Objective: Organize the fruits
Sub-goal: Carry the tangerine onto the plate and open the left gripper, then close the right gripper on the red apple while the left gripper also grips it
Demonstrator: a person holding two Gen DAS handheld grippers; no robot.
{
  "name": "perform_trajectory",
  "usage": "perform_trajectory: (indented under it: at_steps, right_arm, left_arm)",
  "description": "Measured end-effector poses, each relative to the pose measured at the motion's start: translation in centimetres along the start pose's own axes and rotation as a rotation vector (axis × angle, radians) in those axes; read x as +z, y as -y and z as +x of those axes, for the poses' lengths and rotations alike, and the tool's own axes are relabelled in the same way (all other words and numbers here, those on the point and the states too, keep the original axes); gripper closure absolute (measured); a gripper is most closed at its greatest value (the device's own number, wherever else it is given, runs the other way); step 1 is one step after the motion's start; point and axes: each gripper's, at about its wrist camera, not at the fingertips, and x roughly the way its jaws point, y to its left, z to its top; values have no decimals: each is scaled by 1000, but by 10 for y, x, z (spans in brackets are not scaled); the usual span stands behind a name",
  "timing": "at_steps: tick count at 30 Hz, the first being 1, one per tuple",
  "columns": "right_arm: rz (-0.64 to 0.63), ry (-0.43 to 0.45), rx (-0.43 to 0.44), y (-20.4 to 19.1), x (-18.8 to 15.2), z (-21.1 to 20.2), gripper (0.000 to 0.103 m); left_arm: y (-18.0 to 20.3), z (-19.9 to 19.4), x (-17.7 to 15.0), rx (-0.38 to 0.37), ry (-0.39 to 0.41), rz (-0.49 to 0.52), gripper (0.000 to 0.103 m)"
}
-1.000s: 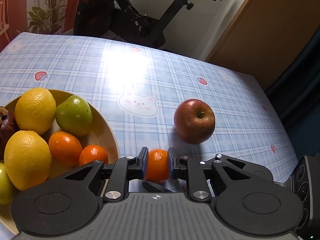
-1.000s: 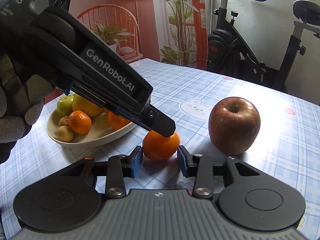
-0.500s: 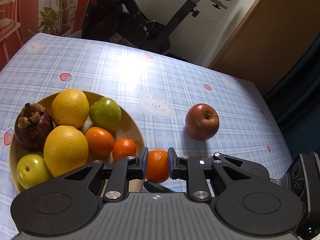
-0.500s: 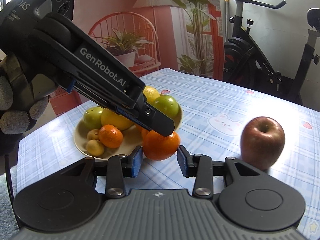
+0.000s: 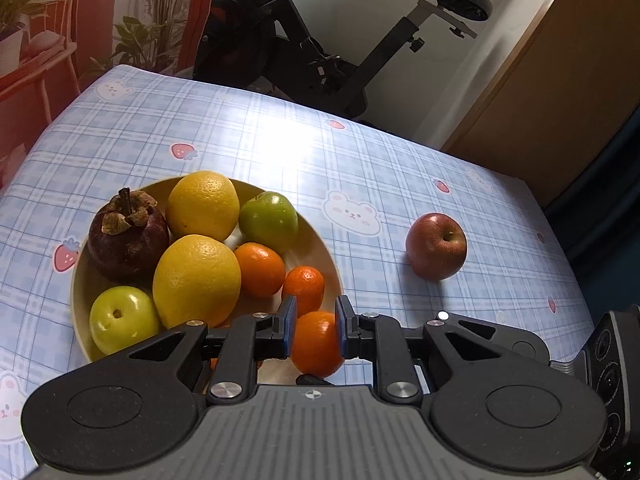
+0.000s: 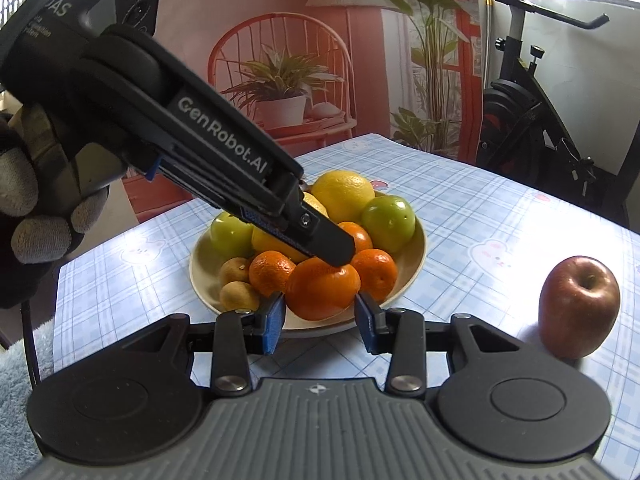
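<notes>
My left gripper [image 5: 316, 330] is shut on a small orange tangerine [image 5: 317, 342] and holds it above the near rim of the cream fruit bowl [image 5: 80, 280]. In the right wrist view the same tangerine [image 6: 322, 292] hangs under the left gripper's fingers [image 6: 320, 240], over the bowl's rim [image 6: 416, 264]. My right gripper [image 6: 320, 320] is open and empty, its blue pads just in front of the tangerine, apart from it. The bowl holds two lemons, green fruits, tangerines and a dark mangosteen [image 5: 126, 236]. A red apple [image 5: 436, 246] stands on the tablecloth right of the bowl.
The table has a blue plaid cloth [image 5: 280, 152] with bear and strawberry prints. An exercise bike [image 5: 320, 60] stands behind the far edge. A wooden cabinet [image 5: 540, 92] is at the right. A red chair with a potted plant [image 6: 280, 96] stands beyond the left end.
My left gripper has lifted the tangerine off the cloth and carried it left, over the bowl's rim. The right gripper has pulled back and up with it, staying open.
</notes>
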Motion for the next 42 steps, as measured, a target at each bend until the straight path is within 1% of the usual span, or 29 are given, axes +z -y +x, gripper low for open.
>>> perform_trajectory:
  at_steps: [5, 8, 10, 12, 17, 19, 23, 25, 26, 28, 30, 31, 32, 35, 37, 39, 42]
  right_arm:
    - [33, 8, -23, 6, -4, -7, 62]
    - [53, 23, -67, 12, -8, -18, 62]
    - [68, 35, -111, 20, -14, -24, 62]
    - [111, 38, -156, 31, -20, -30, 62]
    - [199, 61, -274, 60, -30, -47, 61]
    - [204, 68, -308, 68, -31, -53, 61]
    - [173, 76, -372, 77, -33, -60, 61]
    - [166, 73, -386, 83, -36, -60, 59]
    - [170, 70, -386, 86, -38, -60, 55]
    - [187, 67, -384, 91, -40, -61, 53]
    - [182, 77, -388, 94, -39, -63, 51]
    - [175, 84, -393, 95, -39, -63, 48]
    - [171, 91, -390, 97, -38, -64, 46]
    - [179, 113, -381, 107, -36, -66, 46]
    - [196, 118, -360, 113, -34, -67, 44]
    - [199, 120, -338, 116, -31, -68, 43]
    - [170, 117, -328, 113, -29, -65, 43]
  left_arm:
    - [0, -8, 3, 30, 39, -6, 81]
    - [3, -14, 5, 56, 72, 1, 81]
    - [8, -14, 4, 71, 91, 19, 81]
    - [13, -12, 4, 82, 96, 34, 81]
    - [28, -7, 8, 76, 106, 57, 81]
    - [35, -6, 12, 68, 117, 67, 81]
    - [50, -1, 19, 61, 126, 86, 81]
    - [56, 1, 21, 61, 128, 94, 81]
    - [58, 3, 22, 59, 129, 99, 81]
    - [64, 6, 25, 55, 130, 111, 81]
    - [67, 6, 28, 56, 137, 125, 81]
    - [70, 7, 31, 56, 144, 129, 81]
    - [72, 6, 35, 54, 154, 132, 81]
    - [80, 3, 47, 55, 198, 151, 81]
    - [84, 0, 55, 77, 224, 171, 81]
    - [86, -2, 65, 89, 245, 168, 81]
    - [86, -6, 77, 99, 274, 169, 81]
